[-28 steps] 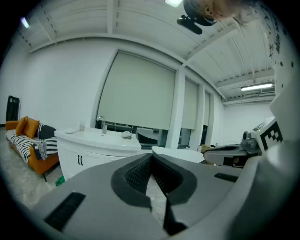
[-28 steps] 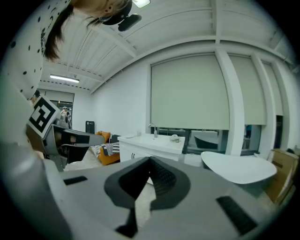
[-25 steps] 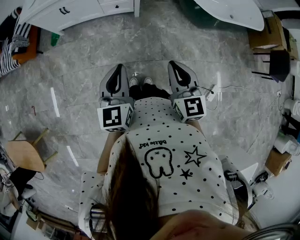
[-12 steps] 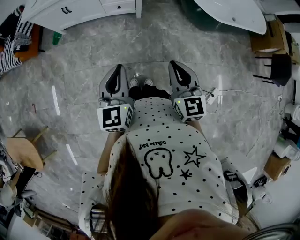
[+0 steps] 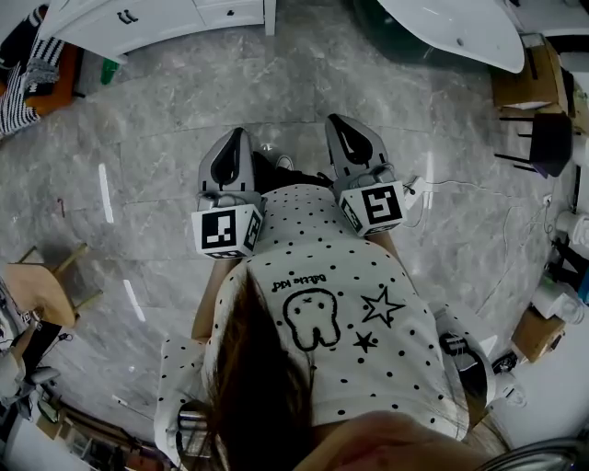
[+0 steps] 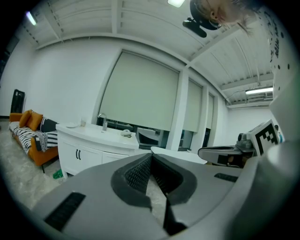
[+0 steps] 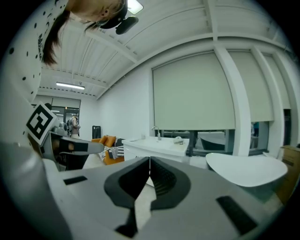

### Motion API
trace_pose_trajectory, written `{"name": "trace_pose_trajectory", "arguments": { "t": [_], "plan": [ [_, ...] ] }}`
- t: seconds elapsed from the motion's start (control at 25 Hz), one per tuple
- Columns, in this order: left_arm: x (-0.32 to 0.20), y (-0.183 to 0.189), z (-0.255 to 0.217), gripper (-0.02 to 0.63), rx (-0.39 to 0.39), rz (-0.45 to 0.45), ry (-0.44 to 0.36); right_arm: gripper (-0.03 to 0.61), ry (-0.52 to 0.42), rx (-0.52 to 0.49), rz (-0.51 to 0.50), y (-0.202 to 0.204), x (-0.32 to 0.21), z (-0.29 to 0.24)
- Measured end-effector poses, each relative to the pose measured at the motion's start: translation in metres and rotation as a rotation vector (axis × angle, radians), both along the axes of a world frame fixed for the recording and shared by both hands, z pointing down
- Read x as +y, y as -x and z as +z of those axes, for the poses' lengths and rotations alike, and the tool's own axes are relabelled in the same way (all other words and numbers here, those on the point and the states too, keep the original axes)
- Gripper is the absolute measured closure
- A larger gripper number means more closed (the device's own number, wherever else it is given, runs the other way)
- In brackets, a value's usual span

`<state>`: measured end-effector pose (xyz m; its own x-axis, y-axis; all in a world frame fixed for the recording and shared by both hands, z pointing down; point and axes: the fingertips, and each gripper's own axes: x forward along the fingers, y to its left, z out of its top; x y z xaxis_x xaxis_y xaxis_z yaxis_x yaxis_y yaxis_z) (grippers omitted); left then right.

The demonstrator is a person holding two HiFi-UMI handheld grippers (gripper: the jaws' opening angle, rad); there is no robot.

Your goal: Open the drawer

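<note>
The drawer (image 5: 228,13) is a plain white front in the white cabinet (image 5: 110,32). It sits flush and shut, just beside the doors with two short black handles (image 5: 127,18). The cabinet stands far off across the grey marble floor (image 5: 166,138), well apart from me. Its tabletop (image 6: 93,133) carries a tap (image 6: 101,121), and an orange sofa (image 6: 28,123) sits beside it. My left gripper (image 5: 234,138) and right gripper (image 5: 337,127) both have their jaws pressed together on nothing, held side by side before me.
</note>
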<state>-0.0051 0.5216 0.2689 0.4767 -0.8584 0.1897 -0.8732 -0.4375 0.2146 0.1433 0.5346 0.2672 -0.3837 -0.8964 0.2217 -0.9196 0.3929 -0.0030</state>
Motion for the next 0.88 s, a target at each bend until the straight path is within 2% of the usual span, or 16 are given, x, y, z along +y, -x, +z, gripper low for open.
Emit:
{"name": "trace_pose_trajectory", "arguments": {
  "t": [0.16,0.44,0.68,0.88],
  "plan": [
    [-0.002,-0.002,0.0,0.611,0.011,-0.028,0.004,0.566,0.005,0.003,-0.018,-0.005,-0.003,0.002],
    [-0.009,-0.003,0.006,0.611,0.011,-0.018,0.031,0.566,0.037,0.0,-0.038,0.003,-0.01,0.009],
    [-0.046,0.01,0.035,0.611,0.003,0.001,0.054,0.565,0.072,-0.003,-0.016,0.016,-0.049,0.038],
    [-0.079,0.024,0.018,0.611,0.012,-0.002,0.051,0.566,0.079,0.017,-0.023,0.032,-0.078,0.026]
  ]
}}
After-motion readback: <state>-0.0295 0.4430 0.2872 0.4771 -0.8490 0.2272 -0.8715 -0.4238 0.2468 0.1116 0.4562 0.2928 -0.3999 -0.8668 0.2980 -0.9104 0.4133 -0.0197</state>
